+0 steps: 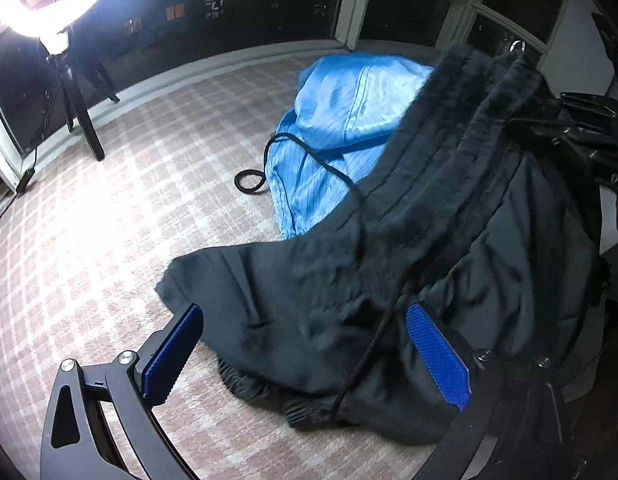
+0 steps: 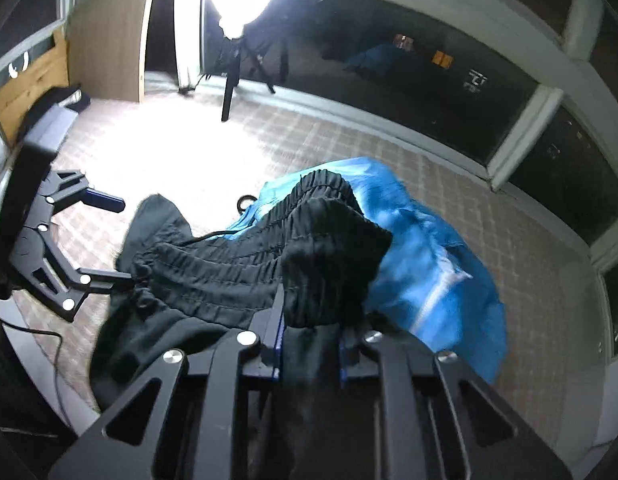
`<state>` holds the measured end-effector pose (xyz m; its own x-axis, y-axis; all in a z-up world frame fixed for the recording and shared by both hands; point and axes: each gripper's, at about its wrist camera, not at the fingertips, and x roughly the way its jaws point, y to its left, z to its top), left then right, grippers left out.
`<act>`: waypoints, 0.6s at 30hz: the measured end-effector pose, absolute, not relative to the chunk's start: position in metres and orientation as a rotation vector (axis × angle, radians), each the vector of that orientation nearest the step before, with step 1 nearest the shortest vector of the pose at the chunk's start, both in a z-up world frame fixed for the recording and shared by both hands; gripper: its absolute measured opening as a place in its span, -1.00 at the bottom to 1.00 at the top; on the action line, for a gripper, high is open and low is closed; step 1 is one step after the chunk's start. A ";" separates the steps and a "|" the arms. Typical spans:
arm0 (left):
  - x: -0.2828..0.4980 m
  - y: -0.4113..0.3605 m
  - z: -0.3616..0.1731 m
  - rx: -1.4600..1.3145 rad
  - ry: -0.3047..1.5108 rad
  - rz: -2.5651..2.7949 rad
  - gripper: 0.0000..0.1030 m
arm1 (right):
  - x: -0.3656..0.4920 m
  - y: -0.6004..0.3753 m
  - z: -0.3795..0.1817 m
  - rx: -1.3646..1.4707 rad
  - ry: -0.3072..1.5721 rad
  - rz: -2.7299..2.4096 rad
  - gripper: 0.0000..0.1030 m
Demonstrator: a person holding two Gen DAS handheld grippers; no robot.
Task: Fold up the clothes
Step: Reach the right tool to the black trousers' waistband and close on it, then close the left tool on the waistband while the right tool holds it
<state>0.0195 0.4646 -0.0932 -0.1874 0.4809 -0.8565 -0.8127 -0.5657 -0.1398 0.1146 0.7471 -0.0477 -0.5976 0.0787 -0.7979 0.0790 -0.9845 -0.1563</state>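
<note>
While my right gripper (image 2: pixel 311 344) at lower centre of its view pinches the waistband of the black pants (image 2: pixel 245 264), my left gripper (image 1: pixel 305 356) hangs wide above them, holding nothing. Pants drape mid-frame over the blue garment (image 2: pixel 429 264) on the checked rug (image 1: pixel 109 208).

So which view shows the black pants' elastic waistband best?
The right wrist view: the gathered waistband stretches across mid-frame, ribbing sharp, one end pinched in the right gripper. The left wrist view shows it only blurred, at upper right.
</note>
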 end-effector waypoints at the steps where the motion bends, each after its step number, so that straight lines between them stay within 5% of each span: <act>1: 0.020 0.458 -0.091 -1.165 0.435 1.863 0.98 | 0.125 0.748 -0.040 1.384 0.245 -2.809 -0.69; 8: 0.027 0.494 -0.079 -1.129 0.396 1.780 0.98 | 0.202 0.796 0.003 1.269 -0.149 -2.954 -0.69; 16: 0.054 0.579 -0.084 -1.115 0.410 1.557 0.94 | 0.241 0.841 -0.021 1.400 -0.417 -3.000 -0.69; 18: 0.071 0.589 -0.080 -1.065 0.441 1.530 0.50 | 0.242 0.843 -0.025 1.430 -0.432 -3.008 -0.68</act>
